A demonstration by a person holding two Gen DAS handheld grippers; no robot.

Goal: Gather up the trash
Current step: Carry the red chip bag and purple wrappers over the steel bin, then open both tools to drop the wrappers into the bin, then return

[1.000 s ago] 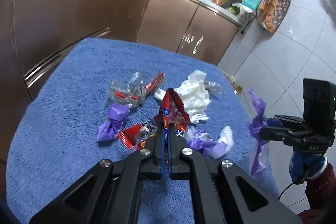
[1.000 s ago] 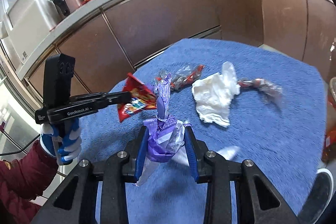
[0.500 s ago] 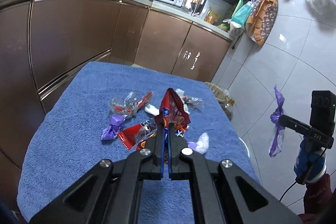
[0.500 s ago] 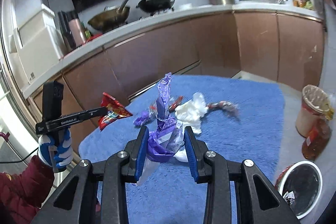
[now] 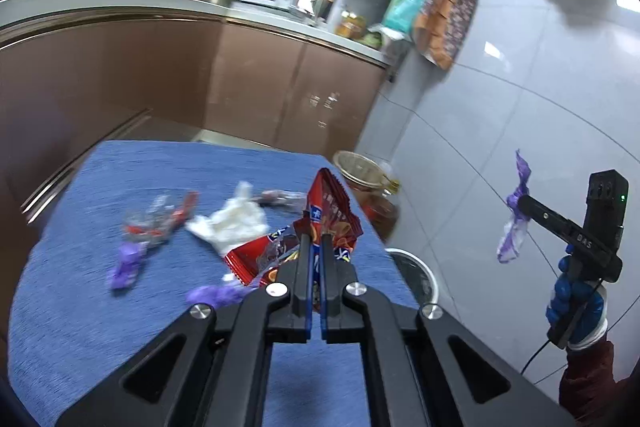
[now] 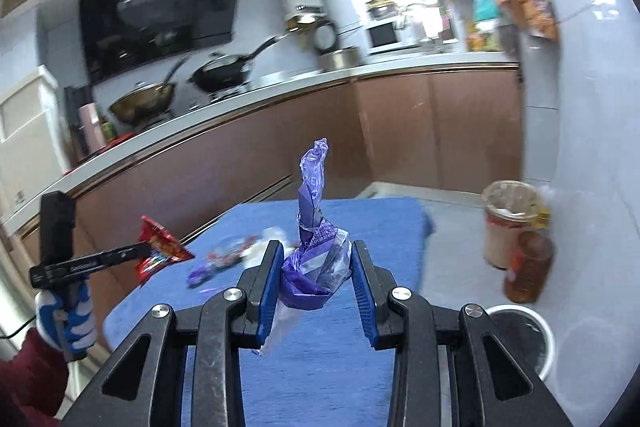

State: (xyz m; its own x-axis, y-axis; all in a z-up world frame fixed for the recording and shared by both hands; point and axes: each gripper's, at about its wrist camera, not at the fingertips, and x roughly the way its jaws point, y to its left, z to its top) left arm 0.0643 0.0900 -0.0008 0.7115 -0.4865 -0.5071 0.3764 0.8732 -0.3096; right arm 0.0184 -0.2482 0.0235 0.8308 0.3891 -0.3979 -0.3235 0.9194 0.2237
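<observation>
Left gripper (image 5: 315, 239): jaws pressed together on a crinkled red foil snack wrapper (image 5: 334, 205). The wrapper stands up out of the fingertips, its top edge above and slightly right of them, clear of the table.

Right gripper (image 6: 316, 267): jaws part-way closed on a twisted purple-and-clear plastic wrapper (image 6: 314, 227). Both blue pads (image 6: 268, 287) touch the bunched lower part; a thin twisted tail rises straight up above the fingertips, and a clear flap hangs below the left pad.

Both grippers are held in hands wearing blue-and-white gloves (image 6: 66, 323) with dark red sleeves.

In the left wrist view, the right gripper with its purple wrapper sits off the right side of the table, over the tiled floor. The white-rimmed round bin (image 6: 516, 339) stands on the floor just beside the table's right edge, lower right of the right gripper's fingertips.

Lying on the blue towel-covered table (image 5: 100, 327): a crumpled white tissue (image 5: 232, 223), a clear wrapper with red ends (image 5: 156, 219), small purple wrappers (image 5: 126, 265), and another red wrapper (image 5: 256, 259) just beside the left fingertips. Image blurred; finer detail unreadable.
</observation>
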